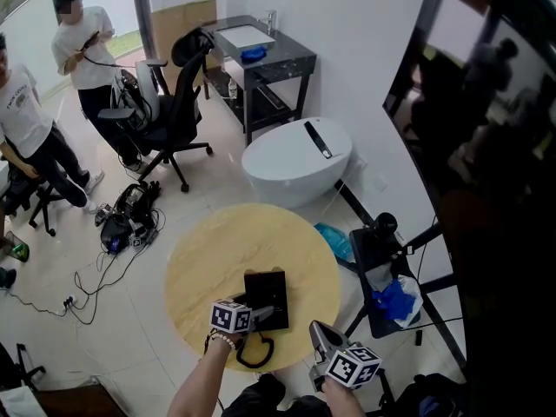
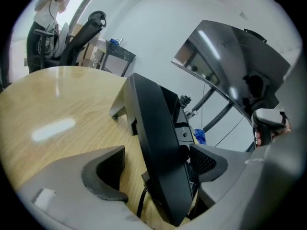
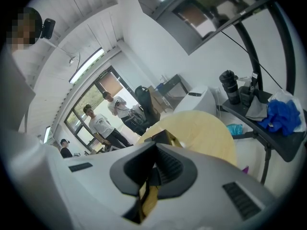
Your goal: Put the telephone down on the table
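Round table, telephone partly behind left gripper

Telephone: matt blk plastic; table top smooth light wood w/ slight gloss.

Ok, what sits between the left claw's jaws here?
The black telephone, standing on the wooden table, with the left claw open around it; bare wood shows beside one pad. Left gripper view.
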Demonstrator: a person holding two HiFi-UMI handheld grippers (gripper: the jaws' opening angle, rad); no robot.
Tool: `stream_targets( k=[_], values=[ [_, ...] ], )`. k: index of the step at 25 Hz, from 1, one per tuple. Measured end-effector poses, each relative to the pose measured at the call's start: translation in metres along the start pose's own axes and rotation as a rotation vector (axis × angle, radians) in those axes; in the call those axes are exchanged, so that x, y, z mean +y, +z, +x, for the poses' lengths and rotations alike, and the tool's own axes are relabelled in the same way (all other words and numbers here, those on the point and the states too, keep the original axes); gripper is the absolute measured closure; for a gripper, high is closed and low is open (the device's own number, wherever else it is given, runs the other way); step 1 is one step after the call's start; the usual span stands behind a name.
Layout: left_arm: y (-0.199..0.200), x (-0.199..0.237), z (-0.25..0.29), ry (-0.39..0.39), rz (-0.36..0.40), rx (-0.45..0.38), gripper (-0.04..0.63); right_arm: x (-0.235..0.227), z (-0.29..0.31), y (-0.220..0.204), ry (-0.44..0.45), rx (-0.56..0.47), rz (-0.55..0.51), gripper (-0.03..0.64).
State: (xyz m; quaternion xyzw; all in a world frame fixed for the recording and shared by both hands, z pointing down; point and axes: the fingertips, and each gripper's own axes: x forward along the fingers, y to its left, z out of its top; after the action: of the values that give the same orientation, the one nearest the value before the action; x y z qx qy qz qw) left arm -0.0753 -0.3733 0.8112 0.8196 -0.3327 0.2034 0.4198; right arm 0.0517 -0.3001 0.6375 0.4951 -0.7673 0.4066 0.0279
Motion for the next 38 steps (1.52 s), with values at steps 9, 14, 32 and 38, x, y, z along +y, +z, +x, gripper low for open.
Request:
stream_targets(
  k=[9,14,32,38],
  values=[
    [0.004,-0.017,-0.098,0.023,-0.133,-0.306,0.369,0.000,-0.003,0.005,0.000,0.003,-0.031,0.615],
    [0.012,-0.034,-0.155,0.046,-0.174,-0.475,0.595,0.013,-0.004,0.002,0.031,0.020,-0.059,0.615],
    [-0.047,-0.143,-0.215,0.252,-0.163,-0.500,0.595,0.020,-0.104,-0.024,0.100,-0.008,-0.173,0.615],
    [-0.069,-0.203,-0.234,0.250,-0.131,-0.547,0.595,0.027,-0.150,-0.044,0.145,-0.015,-0.192,0.615]
  ],
)
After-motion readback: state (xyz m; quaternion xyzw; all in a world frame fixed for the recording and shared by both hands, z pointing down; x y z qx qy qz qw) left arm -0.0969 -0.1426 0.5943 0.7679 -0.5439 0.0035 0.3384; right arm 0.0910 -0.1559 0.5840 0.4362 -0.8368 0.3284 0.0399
